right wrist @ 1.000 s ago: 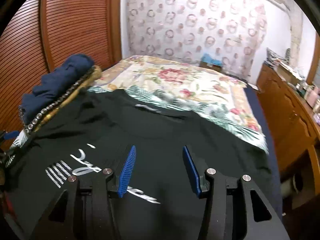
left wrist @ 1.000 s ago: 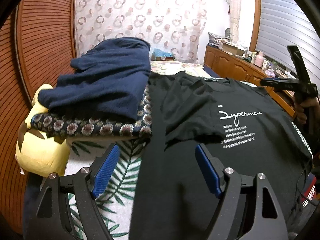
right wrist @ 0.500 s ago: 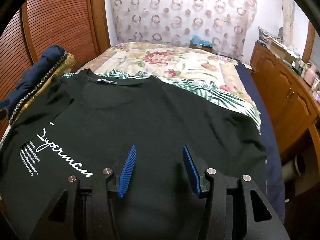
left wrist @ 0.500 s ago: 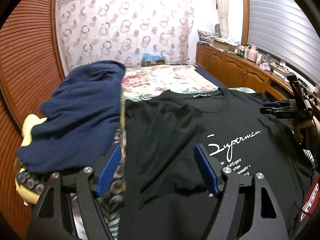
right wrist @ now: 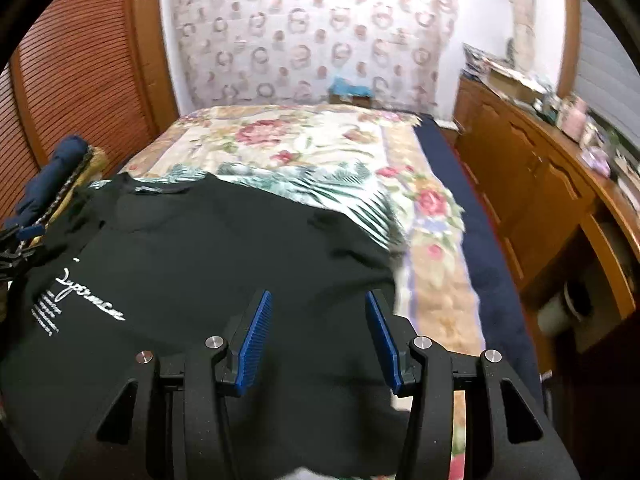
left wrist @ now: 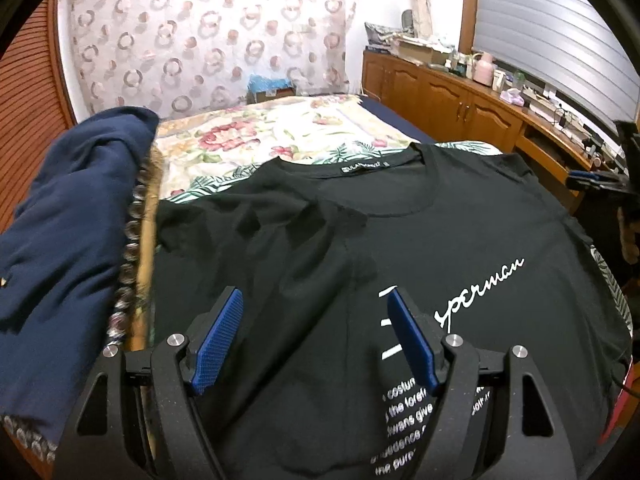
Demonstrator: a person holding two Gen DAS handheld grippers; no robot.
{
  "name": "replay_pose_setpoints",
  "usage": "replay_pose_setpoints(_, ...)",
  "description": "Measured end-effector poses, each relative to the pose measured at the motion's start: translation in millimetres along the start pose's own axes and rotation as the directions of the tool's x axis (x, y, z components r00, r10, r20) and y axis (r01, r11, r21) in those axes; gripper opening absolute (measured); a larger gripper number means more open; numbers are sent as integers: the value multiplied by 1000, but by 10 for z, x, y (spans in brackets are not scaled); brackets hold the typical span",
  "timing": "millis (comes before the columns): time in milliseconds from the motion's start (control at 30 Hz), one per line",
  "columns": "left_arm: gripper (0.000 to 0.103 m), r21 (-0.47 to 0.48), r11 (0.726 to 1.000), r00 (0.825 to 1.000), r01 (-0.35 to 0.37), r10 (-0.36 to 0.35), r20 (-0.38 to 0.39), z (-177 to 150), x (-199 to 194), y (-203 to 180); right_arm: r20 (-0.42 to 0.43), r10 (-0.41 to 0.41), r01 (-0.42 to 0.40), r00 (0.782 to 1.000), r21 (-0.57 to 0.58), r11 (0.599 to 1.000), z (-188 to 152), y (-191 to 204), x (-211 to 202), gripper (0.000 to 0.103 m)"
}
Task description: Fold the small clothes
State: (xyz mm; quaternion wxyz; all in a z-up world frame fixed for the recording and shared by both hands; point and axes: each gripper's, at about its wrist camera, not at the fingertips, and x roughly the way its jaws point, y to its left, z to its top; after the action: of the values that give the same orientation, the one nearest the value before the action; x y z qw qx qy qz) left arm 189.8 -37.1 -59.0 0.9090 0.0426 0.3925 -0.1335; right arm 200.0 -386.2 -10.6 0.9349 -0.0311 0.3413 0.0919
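The black T-shirt (left wrist: 460,248) lies face up on the bed (right wrist: 320,148), one sleeve already turned in; folding has barely begun, I judge. Left gripper (left wrist: 312,336) and right gripper (right wrist: 316,336) hover over the shirt, jaws apart, holding nothing. Next: pinch an edge (chest script ends "perman").

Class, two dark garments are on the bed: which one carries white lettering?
The black T-shirt, spread flat and printed in white script; the navy garment heaped beside it is plain.
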Motion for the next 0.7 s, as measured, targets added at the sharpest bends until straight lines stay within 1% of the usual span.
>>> replay_pose_setpoints(100, 76, 1, 1000, 999, 11, -11, -33, 25, 120, -6, -35, -13, 15, 999, 47, 999, -137, -93, 54, 51)
replay_pose_setpoints(233, 76, -2, 1000, 998, 7, -7, -59, 52, 223, 4, -83, 1, 10, 997, 132, 991, -285, -202, 141, 50)
replay_pose_setpoints(367, 76, -7, 1000, 996, 15, -15, -83, 45, 313, -1, -104, 36, -14, 994, 206, 978, -382, -273, 117, 50)
replay_pose_setpoints(433, 76, -3, 1000, 995, 10, -11, -100, 24, 363, -9, -111, 52, -27, 992, 218, 975, -415, -319, 73, 50)
replay_pose_setpoints(467, 76, 13, 1000, 996, -1, 2, -92, 12, 362, -33, -112, 59, -33, 992, 223, 974, -423, -335, 52, 50)
replay_pose_setpoints(500, 77, 24, 1000, 996, -9, 11, -93, 4, 364, -53, -115, 68, -40, 991, 229, 973, -424, -348, 37, 49)
replay_pose_setpoints(533, 77, 31, 999, 996, -12, 15, -91, 4, 369, -60, -118, 79, -50, 990, 232, 971, -414, -440, 11, 47)
replay_pose_setpoints(633, 79, 43, 999, 995, -11, 16, -95, -5, 366, -93, -117, 89, -60, 989, 227, 972, -412, -468, -9, 42)
replay_pose_setpoints(700, 83, 44, 999, 995, -6, 11, -99, -4, 371, -74, -109, 100, -72, 989, 235, 969, -439, -518, -36, 36)
